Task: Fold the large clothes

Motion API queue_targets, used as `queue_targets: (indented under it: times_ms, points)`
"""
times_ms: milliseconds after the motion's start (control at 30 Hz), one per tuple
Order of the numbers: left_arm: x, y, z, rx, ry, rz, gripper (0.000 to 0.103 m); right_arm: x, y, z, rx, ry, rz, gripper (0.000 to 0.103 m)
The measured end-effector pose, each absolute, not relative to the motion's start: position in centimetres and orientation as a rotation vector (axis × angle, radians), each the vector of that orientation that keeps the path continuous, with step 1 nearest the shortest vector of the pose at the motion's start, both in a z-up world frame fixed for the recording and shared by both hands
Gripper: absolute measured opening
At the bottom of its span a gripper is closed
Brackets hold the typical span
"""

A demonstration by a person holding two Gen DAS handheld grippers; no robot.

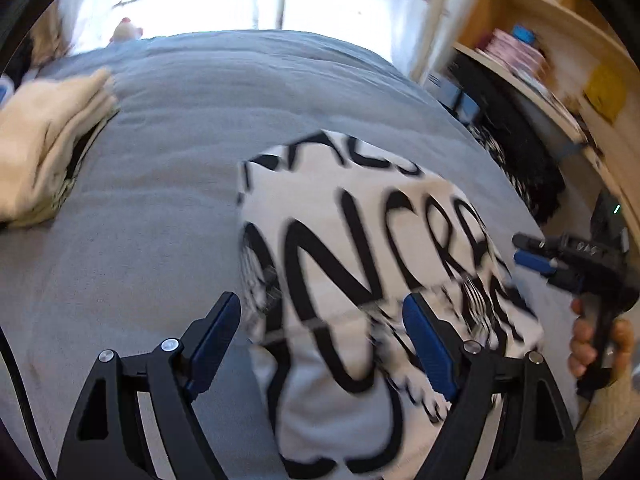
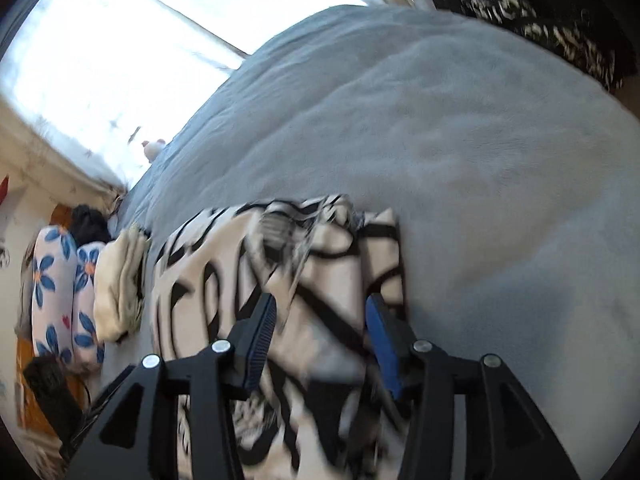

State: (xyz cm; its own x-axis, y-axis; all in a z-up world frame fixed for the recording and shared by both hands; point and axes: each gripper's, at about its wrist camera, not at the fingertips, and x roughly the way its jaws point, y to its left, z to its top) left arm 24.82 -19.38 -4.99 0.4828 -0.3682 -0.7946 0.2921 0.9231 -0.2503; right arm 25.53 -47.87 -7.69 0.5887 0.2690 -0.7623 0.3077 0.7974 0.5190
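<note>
A white garment with big black letters (image 1: 360, 264) lies folded on the grey bed (image 1: 180, 160). My left gripper (image 1: 322, 312) is open just above its near edge, one finger on each side of the cloth. My right gripper shows in the left wrist view (image 1: 532, 252) at the garment's right edge, held by a hand; its jaws look nearly closed there. In the right wrist view the right gripper (image 2: 320, 312) stands open over the same garment (image 2: 280, 264), with nothing between the pads. Both views are motion-blurred.
A folded cream garment (image 1: 44, 148) lies on the bed's left side, also in the right wrist view (image 2: 118, 280). Flowered pillows (image 2: 60, 292) lie beyond it. A wooden shelf unit (image 1: 560, 60) stands right of the bed. A dark patterned cloth (image 1: 516, 168) hangs at the bed's right edge.
</note>
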Motion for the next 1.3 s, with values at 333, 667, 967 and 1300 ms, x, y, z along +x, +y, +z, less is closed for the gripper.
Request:
queue_targets:
  times_ms: [333, 667, 967, 1300]
  points:
    - [30.2, -14.8, -10.9, -0.397, 1.153, -0.431, 0.082, 29.5, -49.4, -12.1, 0.839, 1.017, 0.126, 0.025]
    - [29.9, -19.1, -11.8, -0.318, 1.156, -0.476, 0.088, 26.5, -48.4, -9.8, 0.587, 0.962, -0.047, 0.002]
    - [30.2, -20.0, -11.6, -0.269, 1.164, -0.448, 0.091, 26.8, -47.5, -9.4, 0.52, 0.996, -0.122, 0.011]
    - [26.8, -21.8, -6.7, -0.06, 1.087, -0.39, 0.091, 21.7, -45.6, -4.1, 0.471, 0.938, -0.133, 0.036]
